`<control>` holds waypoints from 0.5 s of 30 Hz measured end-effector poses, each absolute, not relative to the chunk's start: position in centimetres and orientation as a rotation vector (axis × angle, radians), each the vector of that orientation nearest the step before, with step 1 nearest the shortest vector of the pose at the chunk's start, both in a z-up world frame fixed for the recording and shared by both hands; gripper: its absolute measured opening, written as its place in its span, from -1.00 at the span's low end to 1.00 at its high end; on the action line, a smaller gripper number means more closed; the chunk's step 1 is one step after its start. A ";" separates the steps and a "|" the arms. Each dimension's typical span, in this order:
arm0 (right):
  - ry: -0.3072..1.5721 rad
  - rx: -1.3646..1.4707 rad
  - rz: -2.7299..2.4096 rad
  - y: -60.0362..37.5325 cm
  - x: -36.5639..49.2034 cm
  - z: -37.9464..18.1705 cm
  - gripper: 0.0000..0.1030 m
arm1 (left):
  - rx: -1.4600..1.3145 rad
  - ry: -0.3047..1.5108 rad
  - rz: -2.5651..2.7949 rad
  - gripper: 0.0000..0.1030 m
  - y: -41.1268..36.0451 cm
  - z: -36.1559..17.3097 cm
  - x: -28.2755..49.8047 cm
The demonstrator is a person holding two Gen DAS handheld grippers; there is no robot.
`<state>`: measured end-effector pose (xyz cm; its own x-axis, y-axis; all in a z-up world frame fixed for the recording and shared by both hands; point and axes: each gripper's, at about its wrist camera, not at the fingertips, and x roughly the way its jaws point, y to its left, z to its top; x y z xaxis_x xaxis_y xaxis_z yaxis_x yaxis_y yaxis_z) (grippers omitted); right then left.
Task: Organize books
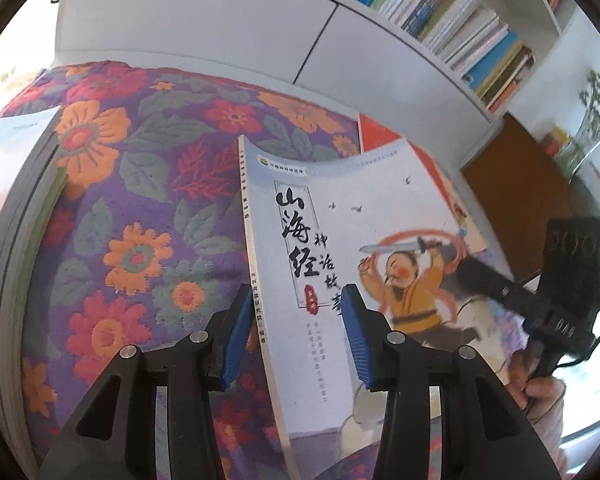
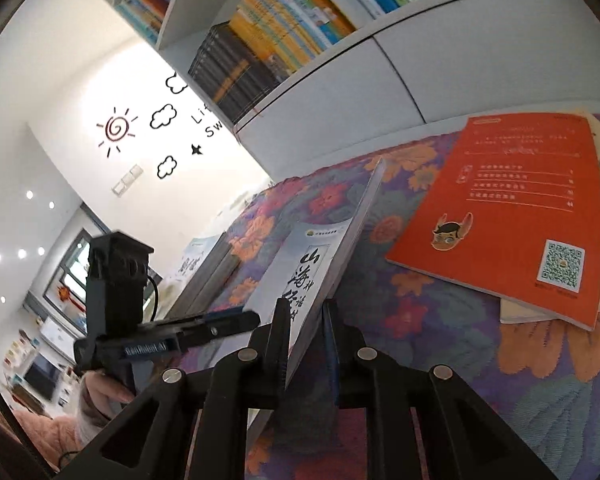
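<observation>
Right tool (image 2: 306,344) is clamped on the lower edge of the pale blue book (image 2: 320,264), holding it tilted up off the floral cloth (image 2: 440,360); from the right wrist view the cover is seen nearly edge-on, so only part of the title is readable. Left tool (image 1: 290,332) has its blue pads straddling the same book's spine (image 1: 256,280) near the bottom: one pad left of the spine over the cloth, the other over the cover. Can't tell whether either pad actually touches the book; there's a visible gap, so the jaws read as apart. In the left wrist view the right tool is motion-blurred at the book's right edge, with a hand (image 1: 540,396) below it partly cut off by the frame. Orange book (image 2: 512,216) lies flat on the cloth to the right, on top of another book (image 2: 520,312) that is mostly hidden; only its edges show. A further stack of books (image 1: 16,216) is at far left, cropped by the lens edge, cover text unreadable. Behind is a white cabinet (image 1: 220,40) with a shelf of upright books (image 1: 460,24) above; spines too small to read.
</observation>
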<state>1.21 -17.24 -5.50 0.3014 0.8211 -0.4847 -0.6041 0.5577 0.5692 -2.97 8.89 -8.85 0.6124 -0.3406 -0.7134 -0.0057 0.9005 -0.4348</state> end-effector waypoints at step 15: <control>0.789 0.339 1.008 -15.1 -1.6 -2.1 -0.66 | -0.391 0.747 -0.185 -0.22 11.3 -2.8 -5.5</control>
